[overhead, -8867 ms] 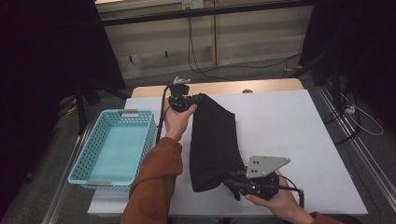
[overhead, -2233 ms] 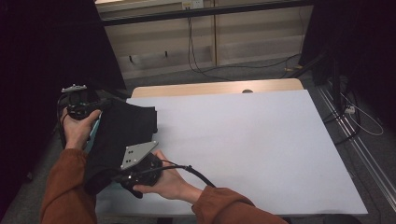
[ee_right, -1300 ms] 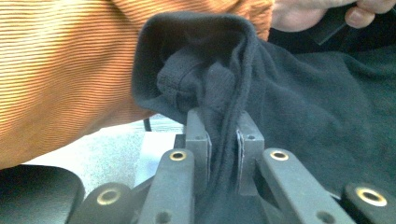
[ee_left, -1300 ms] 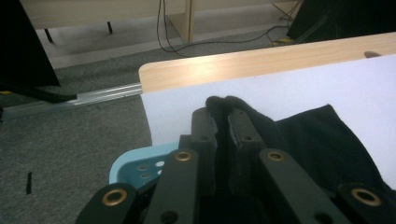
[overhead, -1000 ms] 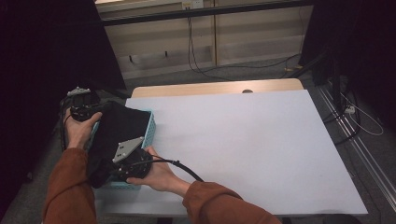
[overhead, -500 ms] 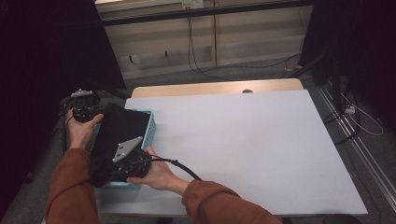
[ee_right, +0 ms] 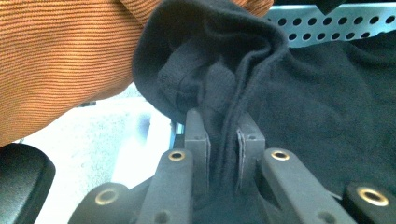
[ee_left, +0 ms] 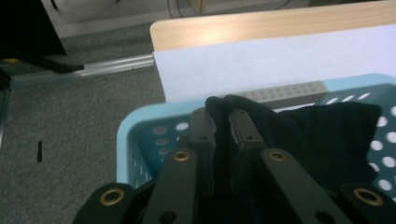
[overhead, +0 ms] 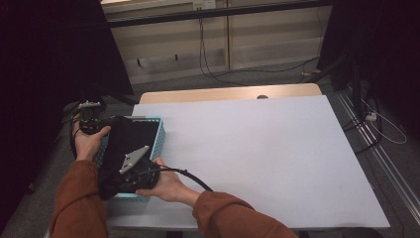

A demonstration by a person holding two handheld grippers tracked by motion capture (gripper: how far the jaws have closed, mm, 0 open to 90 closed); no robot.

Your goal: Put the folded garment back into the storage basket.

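A black folded garment (overhead: 126, 146) hangs over and into the light blue basket (overhead: 157, 135) at the table's left edge. My left gripper (overhead: 91, 119) is at the basket's far left corner, shut on the garment's far edge (ee_left: 223, 103); the cloth (ee_left: 327, 135) spreads over the basket's perforated wall (ee_left: 154, 135). At the basket's near end my right gripper (overhead: 130, 174), with its grey plate on top, is shut on a bunched fold of the garment (ee_right: 224, 93). An orange sleeve (ee_right: 60, 60) lies close beside that fold.
The white table top (overhead: 267, 148) stretches to the right of the basket. A wooden strip (overhead: 228, 93) runs along the far edge. Grey carpet floor (ee_left: 70, 121) lies left of the table. Cables (overhead: 218, 74) trail on the floor behind.
Both hands have lowered the black garment further into the basket; the left gripper has sunk a little. The grips have not changed.
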